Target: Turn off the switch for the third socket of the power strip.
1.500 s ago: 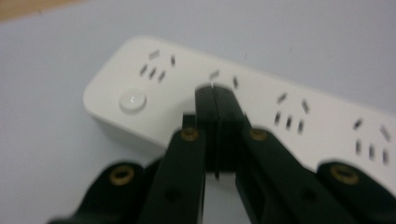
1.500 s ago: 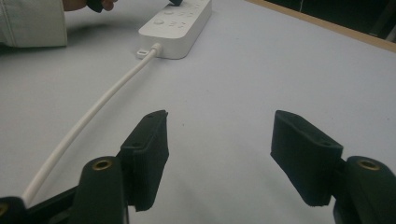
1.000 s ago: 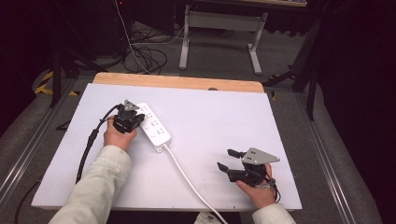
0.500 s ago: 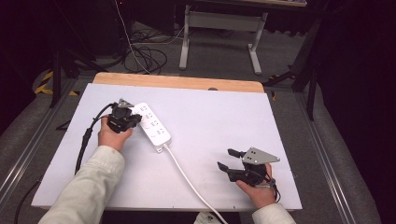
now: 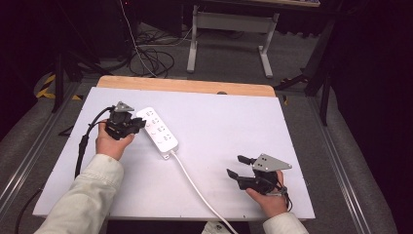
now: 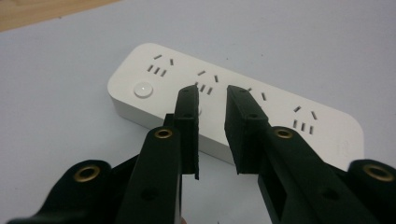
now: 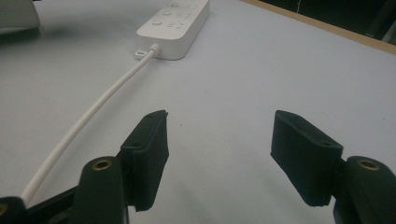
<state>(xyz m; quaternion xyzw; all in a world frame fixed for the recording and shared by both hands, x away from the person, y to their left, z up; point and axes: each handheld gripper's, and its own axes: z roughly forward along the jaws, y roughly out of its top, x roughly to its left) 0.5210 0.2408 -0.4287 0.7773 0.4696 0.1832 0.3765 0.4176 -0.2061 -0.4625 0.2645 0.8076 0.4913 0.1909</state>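
Note:
A white power strip point(image 5: 157, 129) lies flat on the white tabletop point(image 5: 234, 122), left of centre, and its white cord point(image 5: 195, 187) runs to the near edge. My left gripper point(image 5: 140, 124) rests just left of the strip, pointing at it. In the left gripper view the jaws point(image 6: 211, 95) stand a narrow gap apart with nothing between them, just short of the strip point(image 6: 299, 126) at its middle sockets. My right gripper point(image 5: 234, 165) sits near the front right, wide open and empty. Its view point(image 7: 219, 119) has the cord point(image 7: 88, 121) to the left and the strip point(image 7: 175, 28) far ahead.
A wooden strip point(image 5: 185, 85) borders the table's far edge. The left gripper's black cable point(image 5: 83, 141) trails along the table's left side. Beyond the table stand a metal frame point(image 5: 229, 24) and loose cables on the floor point(image 5: 151, 53).
My left gripper has drawn back to the left, off the power strip and onto the table beside it. The right gripper has stayed put.

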